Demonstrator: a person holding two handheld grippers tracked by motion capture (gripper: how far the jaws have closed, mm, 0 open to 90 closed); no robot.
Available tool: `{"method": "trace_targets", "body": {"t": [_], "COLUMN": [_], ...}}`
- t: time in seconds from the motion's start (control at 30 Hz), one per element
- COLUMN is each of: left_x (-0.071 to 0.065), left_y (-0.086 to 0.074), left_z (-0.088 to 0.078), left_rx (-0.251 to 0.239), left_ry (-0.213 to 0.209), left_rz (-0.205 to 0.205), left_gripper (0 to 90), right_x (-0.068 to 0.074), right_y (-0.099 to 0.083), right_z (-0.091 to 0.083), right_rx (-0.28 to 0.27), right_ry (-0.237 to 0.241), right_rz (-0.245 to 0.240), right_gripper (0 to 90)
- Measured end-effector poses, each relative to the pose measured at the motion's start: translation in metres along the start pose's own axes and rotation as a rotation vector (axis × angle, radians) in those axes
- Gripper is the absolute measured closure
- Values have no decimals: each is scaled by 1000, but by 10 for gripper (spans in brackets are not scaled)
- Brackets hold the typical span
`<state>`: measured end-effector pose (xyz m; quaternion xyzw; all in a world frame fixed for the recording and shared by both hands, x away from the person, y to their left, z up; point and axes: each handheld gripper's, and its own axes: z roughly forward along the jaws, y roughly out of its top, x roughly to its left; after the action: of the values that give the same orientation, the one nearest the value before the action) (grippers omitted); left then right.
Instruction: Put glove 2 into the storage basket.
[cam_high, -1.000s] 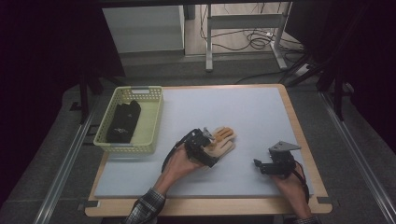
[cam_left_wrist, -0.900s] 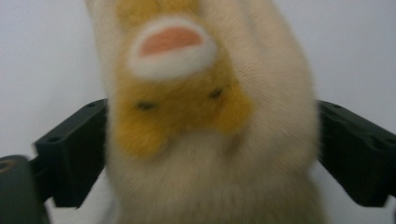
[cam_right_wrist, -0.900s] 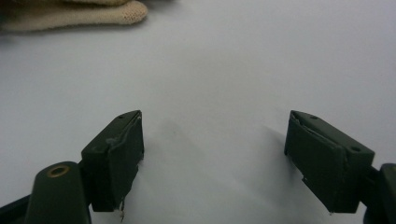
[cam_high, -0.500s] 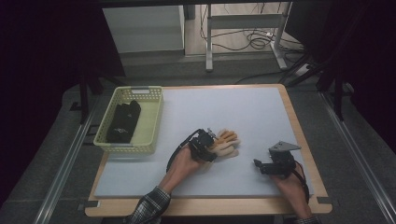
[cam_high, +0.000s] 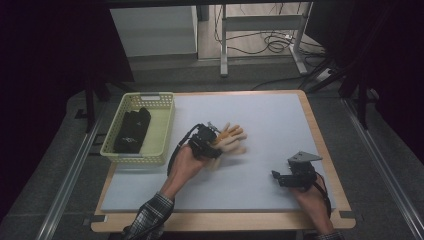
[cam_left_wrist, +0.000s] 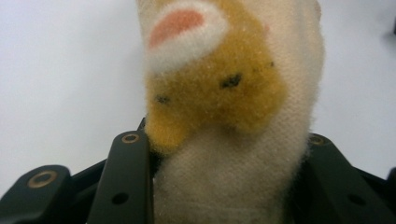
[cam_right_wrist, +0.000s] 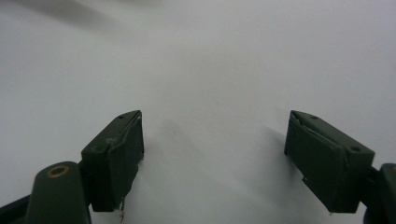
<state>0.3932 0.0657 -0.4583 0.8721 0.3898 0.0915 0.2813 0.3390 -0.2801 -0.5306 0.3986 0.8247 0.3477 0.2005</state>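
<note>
The left gripper (cam_high: 214, 141) has just been closing its fingers (cam_left_wrist: 128, 182), and the fluffy cream-and-orange glove (cam_high: 231, 139) is now pinched between them by its cuff. In the left gripper view the fingers stand on either side of the bunched cream fabric, with the fuzzy orange patch and the rest of the glove reaching forward beyond their tips. Compared with a second ago, when the glove lay flat on the white table (cam_high: 260, 120) under the open fingers, it now sits gathered in them and looks slightly raised off the surface. So the pick appears made, and the likely next step is carrying it toward the pale yellow plastic basket (cam_high: 162, 135), off to the left of the fingers, where a black glove (cam_high: 131, 131) already lies. The right gripper (cam_high: 286, 179) rests low over the table, fingers (cam_right_wrist: 116, 154) wide apart with nothing between them.
</note>
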Motion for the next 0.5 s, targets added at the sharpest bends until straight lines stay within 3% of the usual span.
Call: {"method": "trace_targets", "body": {"t": [0.13, 0.2, 0.27, 0.5], "left_x": [21, 39, 43, 84], "left_y": [3, 3, 3, -4], "left_z": [-24, -41, -45, -77], "left_rx": [-12, -27, -31, -47], "left_ry": [53, 81, 88, 182], "left_rz": [-37, -84, -96, -194], "left_gripper": [560, 560, 559, 557], "right_x": [0, 0, 0, 0], "right_y": [0, 0, 0, 0], "right_z": [0, 0, 0, 0], "right_rx": [-1, -1, -3, -3], "right_ry": [-1, -1, -1, -1], "right_rz": [-1, -1, 0, 0], "right_gripper": [193, 193, 193, 193]}}
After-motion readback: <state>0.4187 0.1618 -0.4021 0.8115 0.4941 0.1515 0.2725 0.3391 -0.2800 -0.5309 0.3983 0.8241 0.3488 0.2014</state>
